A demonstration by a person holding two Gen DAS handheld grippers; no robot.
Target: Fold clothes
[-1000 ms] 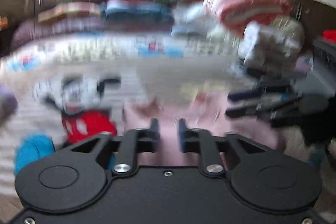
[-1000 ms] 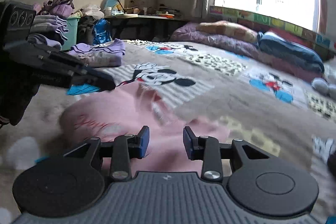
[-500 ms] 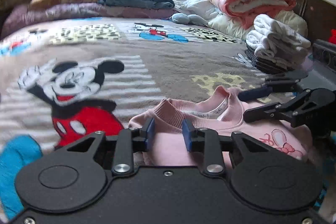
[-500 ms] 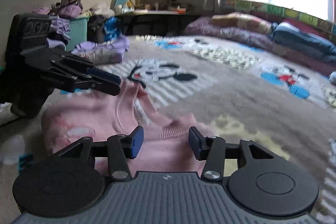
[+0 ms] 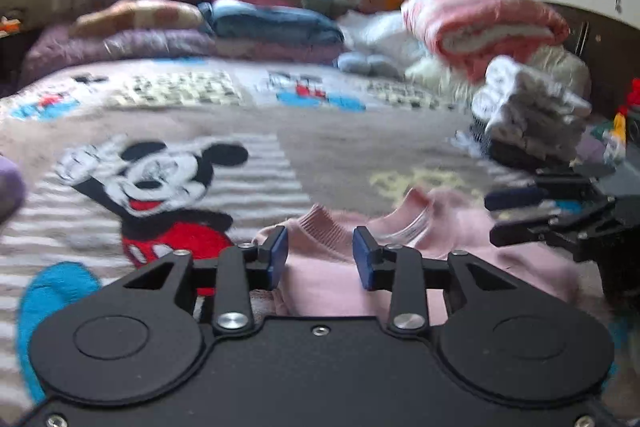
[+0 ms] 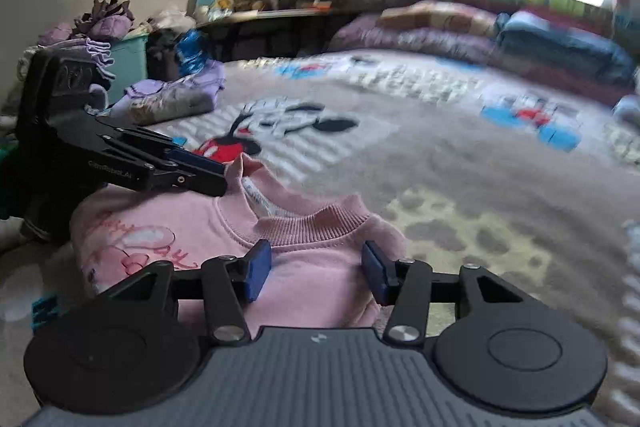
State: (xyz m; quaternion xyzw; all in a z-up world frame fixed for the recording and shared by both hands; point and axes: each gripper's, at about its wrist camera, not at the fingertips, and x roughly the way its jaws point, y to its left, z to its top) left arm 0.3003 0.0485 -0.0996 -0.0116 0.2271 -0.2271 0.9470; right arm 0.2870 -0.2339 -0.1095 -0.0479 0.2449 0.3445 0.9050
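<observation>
Sweatshirt [image 5: 320,279], pink, lies on the bed [image 5: 360,147] low in the left wrist view, its ribbed collar turned toward the window. Left of it in that frame the blanket shows a cartoon mouse [image 5: 156,195]. The left hand-held gripper [image 5: 320,259] fills the bottom centre, jaws apart with a shoulder of the sweatshirt between the blue pads [image 5: 362,261]; they have just been opening further, and no pad presses the cloth. At the right edge the right hand-held gripper [image 5: 516,215] reaches in over the other shoulder, with folded white clothes [image 5: 528,115] and a pink quilt [image 5: 480,27] behind it

In the right wrist view the left hand-held gripper [image 6: 208,175] enters from the left, its tips at the raised side of the collar; whether they touch it I cannot tell. A lilac pile [image 6: 176,95] sits behind. At lower centre the right hand-held gripper [image 6: 316,271] stands open, having widened a moment ago, the sweatshirt [image 6: 304,275] between its pads but not pinched
</observation>
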